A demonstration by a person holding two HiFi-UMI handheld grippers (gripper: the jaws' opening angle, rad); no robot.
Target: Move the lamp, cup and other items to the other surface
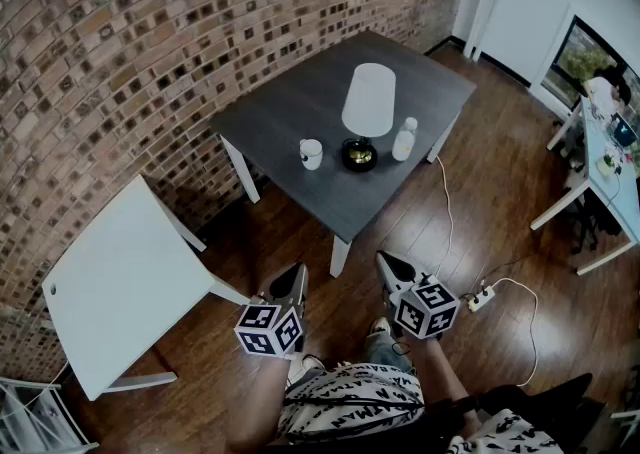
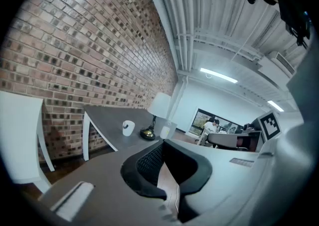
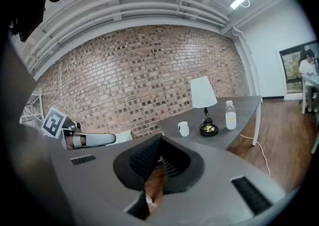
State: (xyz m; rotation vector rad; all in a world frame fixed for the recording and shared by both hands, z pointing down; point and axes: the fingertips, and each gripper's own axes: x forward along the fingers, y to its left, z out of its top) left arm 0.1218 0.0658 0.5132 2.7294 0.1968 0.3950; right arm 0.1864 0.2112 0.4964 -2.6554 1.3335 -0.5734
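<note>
Lower centre: left claw (image 1: 295,274) and right claw (image 1: 388,264), both pressed together, empty. Upper centre: lamp (image 1: 367,102), mug (image 1: 311,153) and bottle (image 1: 404,140), label too small to read, on the dark worktop (image 1: 290,107).

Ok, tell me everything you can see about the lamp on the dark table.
The lamp stands upright on the dark grey table, between a white cup and a pale bottle, touching neither. It has a white, slightly tapered shade, a thin dark stem and a round black base with a brassy centre.

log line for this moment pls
left tongs: shut, empty | right tongs: shut, empty | lamp, cup, bottle: on dark table, untouched
</note>
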